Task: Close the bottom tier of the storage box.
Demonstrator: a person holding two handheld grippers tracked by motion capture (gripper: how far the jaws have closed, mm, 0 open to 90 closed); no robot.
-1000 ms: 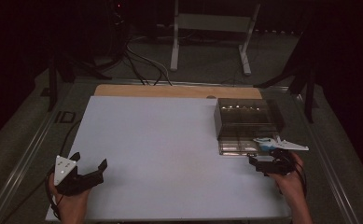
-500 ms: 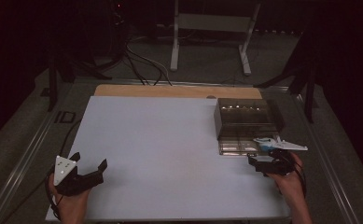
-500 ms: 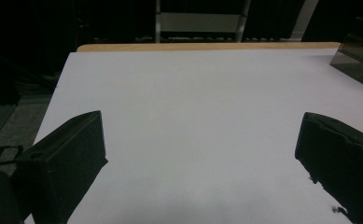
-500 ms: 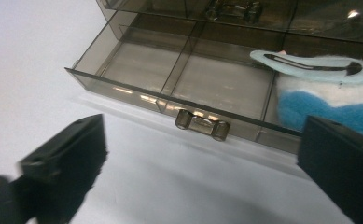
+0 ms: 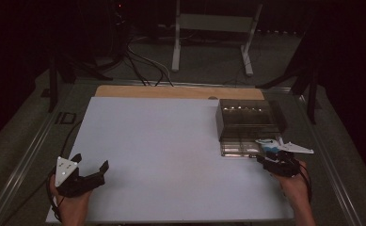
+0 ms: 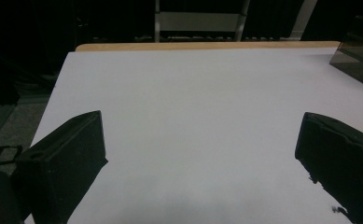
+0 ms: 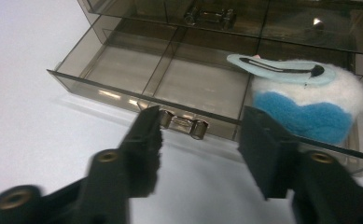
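Note:
A smoky clear drawer box [image 5: 246, 115] stands at the right of the white table top [image 5: 171, 141]. Its bottom drawer [image 7: 100, 86] is pulled out. A fuzzy blue and white hair clip [image 7: 305, 102] lies in the drawer's right compartment, and the other compartments are bare. My right gripper [image 7: 202, 115] sits at the drawer front [image 5: 264, 157]. Its jaws have just been closing and now straddle the small metal handle [image 7: 184, 123]; the left jaw is at the handle's end and the right one stands apart. My left gripper [image 5: 91, 161] rests open at the near left, with nothing between its jaws [image 6: 201, 123].
A wooden strip [image 5: 171, 92] runs along the far edge of the table. Behind it are a white stand [image 5: 209, 28] and cables [image 5: 143, 61] on the floor. A metal rail [image 5: 35, 146] borders the table on the left.

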